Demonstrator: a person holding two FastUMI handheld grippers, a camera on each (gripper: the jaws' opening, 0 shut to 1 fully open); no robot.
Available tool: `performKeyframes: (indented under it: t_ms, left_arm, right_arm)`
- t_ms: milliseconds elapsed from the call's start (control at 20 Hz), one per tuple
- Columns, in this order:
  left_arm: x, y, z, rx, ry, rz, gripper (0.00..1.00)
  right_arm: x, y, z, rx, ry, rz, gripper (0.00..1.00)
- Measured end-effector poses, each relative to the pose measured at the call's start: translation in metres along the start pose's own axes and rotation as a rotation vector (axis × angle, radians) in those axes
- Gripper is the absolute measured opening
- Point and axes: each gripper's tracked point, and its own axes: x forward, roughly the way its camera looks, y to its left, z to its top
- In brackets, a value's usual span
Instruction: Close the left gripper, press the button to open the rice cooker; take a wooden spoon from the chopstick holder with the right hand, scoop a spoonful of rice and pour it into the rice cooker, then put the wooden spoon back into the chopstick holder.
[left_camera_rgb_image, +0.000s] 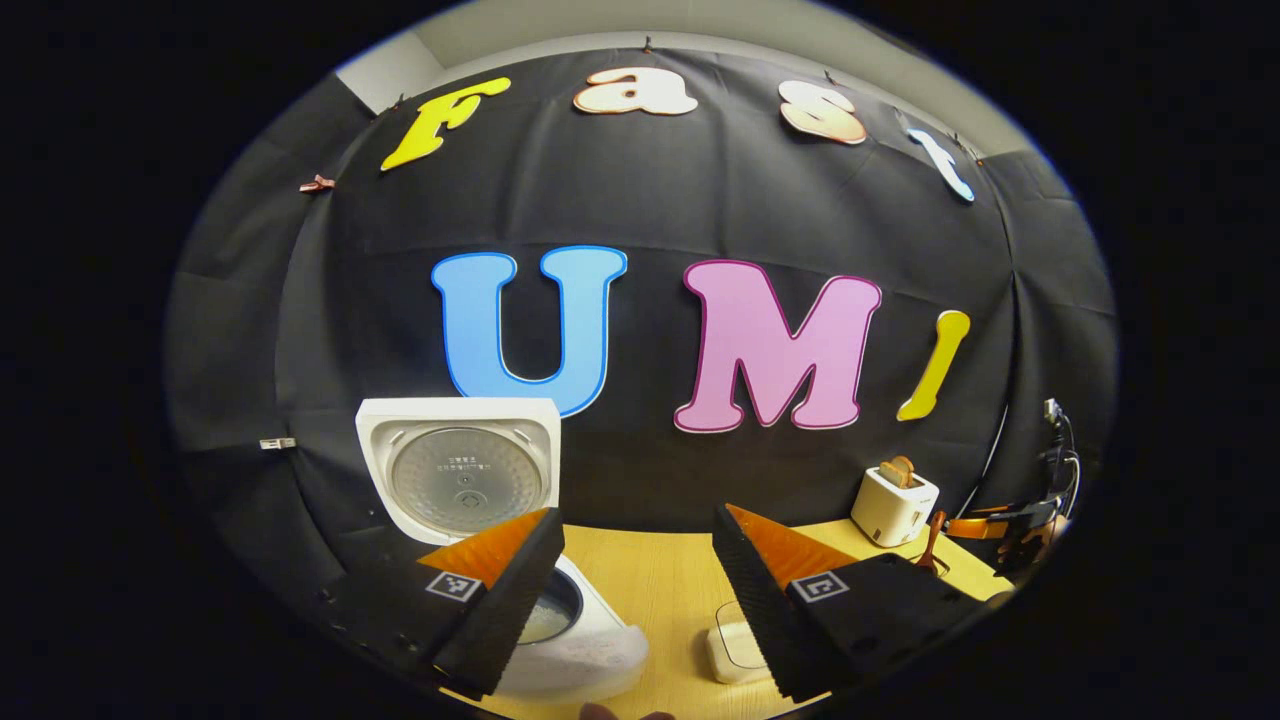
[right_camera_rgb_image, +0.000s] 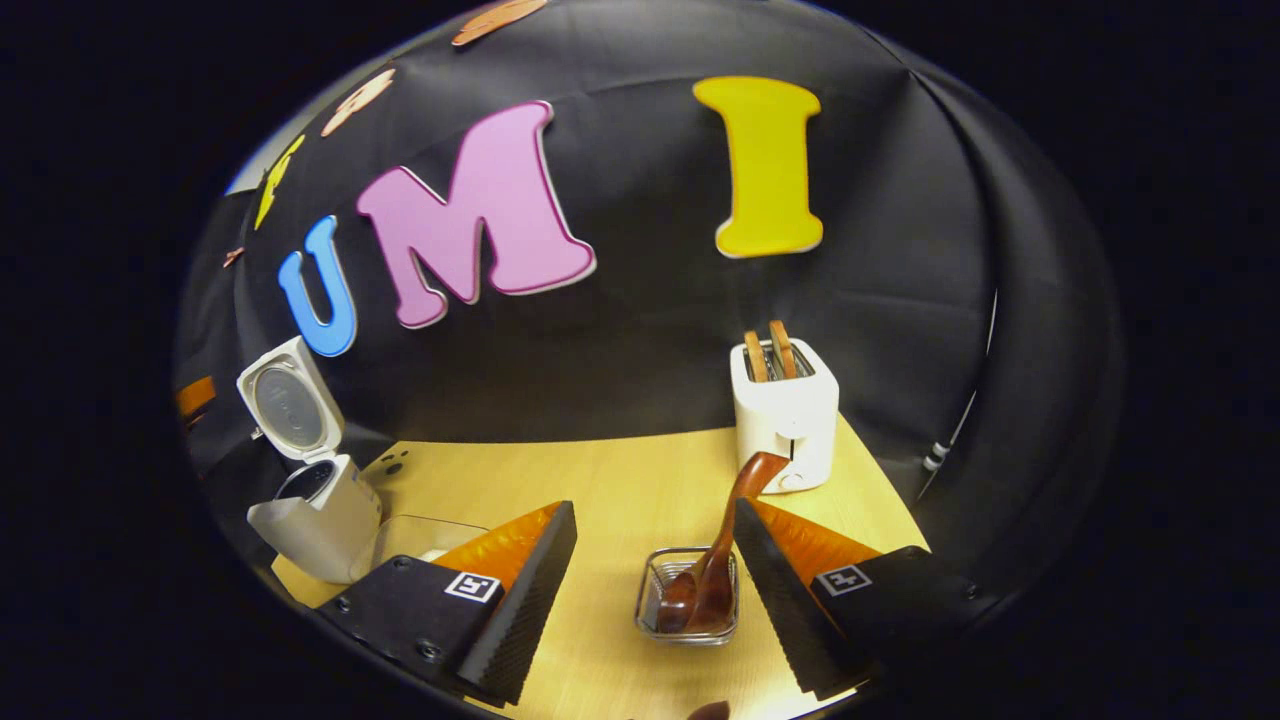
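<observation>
- Nearest the lens in the right gripper view, the right gripper (right_camera_rgb_image: 650, 590) had its fingers spread apart, grasping nothing, with a clear glass holder (right_camera_rgb_image: 690, 600) low in the frame between them, closer to the right finger.
- A wooden spoon (right_camera_rgb_image: 718, 560) stood in that holder, bowl down, its handle leaning up and right toward the toaster (right_camera_rgb_image: 785, 420) in the right half of the frame. Leaning that way, the handle lay close to the right finger, which I judge suited either letting it go or taking it up.
- At the left edge of the same view the rice cooker (right_camera_rgb_image: 315, 520) stood with its lid (right_camera_rgb_image: 285, 400) tilted up and back, so the opening step looked done.
- A clear container (right_camera_rgb_image: 420, 535) sat just right of the cooker on the tabletop (right_camera_rgb_image: 620, 480); whether it held rice I could not tell.
- In the left gripper view the left gripper (left_camera_rgb_image: 635, 590) also had its fingers released, well apart and empty, at the bottom of the frame.
- Behind its left finger the cooker (left_camera_rgb_image: 580, 650) showed its open pot, something pale inside, and the raised lid (left_camera_rgb_image: 465, 470) at centre left.
- A small pale container (left_camera_rgb_image: 735, 650) lay low in the frame beside the right finger.
- With the spoon parked in the holder and the lid up, I judged the task either at its end or just before the scoop; the frames do not settle which.
</observation>
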Motion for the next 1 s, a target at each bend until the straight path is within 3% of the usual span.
performKeyframes:
  t_ms: [250,600,700,750,800,900,950,1000]
  left_arm:
    - [-0.001,0.000,-0.006,0.012,0.036,0.040,0.96]
    - [-0.018,0.013,-0.020,0.049,0.093,0.114,0.96]
    - [-0.023,0.017,-0.023,0.061,0.106,0.136,0.96]
    - [-0.026,0.018,-0.024,0.067,0.110,0.143,0.96]
    - [-0.029,0.019,-0.026,0.073,0.114,0.147,0.96]
    - [-0.032,0.021,-0.030,0.084,0.124,0.154,0.96]
    - [-0.033,0.022,-0.032,0.086,0.129,0.157,0.96]
    - [-0.034,0.022,-0.032,0.083,0.131,0.159,0.96]
  right_arm:
    - [0.048,-0.031,-0.036,0.083,0.092,-0.038,0.98]
    - [0.105,-0.039,-0.060,0.165,0.160,-0.045,0.96]
    - [0.117,-0.046,-0.064,0.168,0.165,-0.071,0.89]
    - [0.119,-0.048,-0.063,0.164,0.155,-0.083,0.73]
    - [0.123,-0.051,-0.061,0.160,0.146,-0.094,0.69]
    - [0.128,-0.053,-0.065,0.147,0.150,-0.105,0.50]
    - [0.124,-0.051,-0.068,0.147,0.164,-0.104,0.24]
    - [0.122,-0.052,-0.064,0.148,0.155,-0.109,0.32]
